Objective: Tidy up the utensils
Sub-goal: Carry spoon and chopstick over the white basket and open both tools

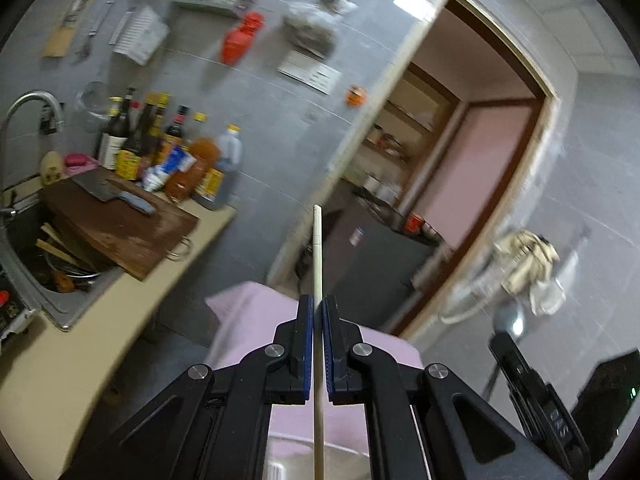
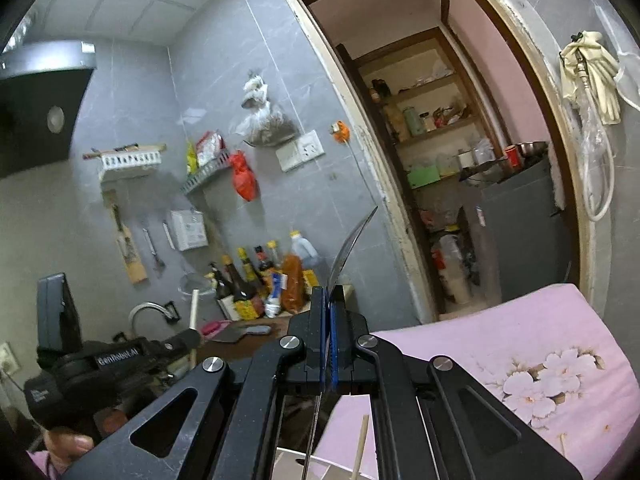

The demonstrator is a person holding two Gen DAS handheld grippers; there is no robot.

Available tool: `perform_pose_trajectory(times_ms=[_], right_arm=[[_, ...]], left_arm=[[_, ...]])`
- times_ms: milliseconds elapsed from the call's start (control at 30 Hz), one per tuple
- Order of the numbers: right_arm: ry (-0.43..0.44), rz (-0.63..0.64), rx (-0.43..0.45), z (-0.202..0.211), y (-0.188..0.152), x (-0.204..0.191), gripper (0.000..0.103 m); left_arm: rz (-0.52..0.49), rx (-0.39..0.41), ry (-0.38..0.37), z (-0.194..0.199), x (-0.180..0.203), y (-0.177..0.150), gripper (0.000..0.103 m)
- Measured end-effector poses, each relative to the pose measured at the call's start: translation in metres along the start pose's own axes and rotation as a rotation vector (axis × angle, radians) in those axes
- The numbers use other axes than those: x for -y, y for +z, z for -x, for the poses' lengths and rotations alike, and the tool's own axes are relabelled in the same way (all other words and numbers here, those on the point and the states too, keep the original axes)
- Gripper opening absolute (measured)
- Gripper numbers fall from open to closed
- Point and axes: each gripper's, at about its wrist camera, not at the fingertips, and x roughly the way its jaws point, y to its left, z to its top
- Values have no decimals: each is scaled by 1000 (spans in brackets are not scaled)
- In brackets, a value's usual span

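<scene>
Evidently, both grippers are carrying utensils clear of the sink (image 1: 60, 308): the left gripper (image 1: 317, 316) is clamping a chopstick (image 1: 317, 248) upright, the right gripper (image 2: 330, 304) pinching a metal utensil (image 2: 352, 240), apparently for sorting.

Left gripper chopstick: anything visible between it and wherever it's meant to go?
Can't tell. The left gripper is shut on the chopstick, raised toward the doorway. No utensil holder shows clearly in either view, so the path can't be judged.
</scene>
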Motion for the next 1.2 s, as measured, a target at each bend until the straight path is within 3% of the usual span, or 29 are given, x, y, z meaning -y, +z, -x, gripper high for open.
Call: perform_pose_trajectory(times_ms=[167, 333, 900, 1200], right_arm=[[-41, -10, -59, -15, -24, 4, 2], [-75, -23, -83, -20, -42, 11, 2], [-107, -6, -42, -9, -46, 14, 2], [-107, 48, -72, -7, -48, 8, 2]], left_arm=[[26, 27, 73, -14, -24, -4, 5], [-19, 33, 109, -24, -29, -16, 5], [-98, 46, 116, -26, -29, -39, 5], [-137, 45, 112, -24, -24, -44, 5]])
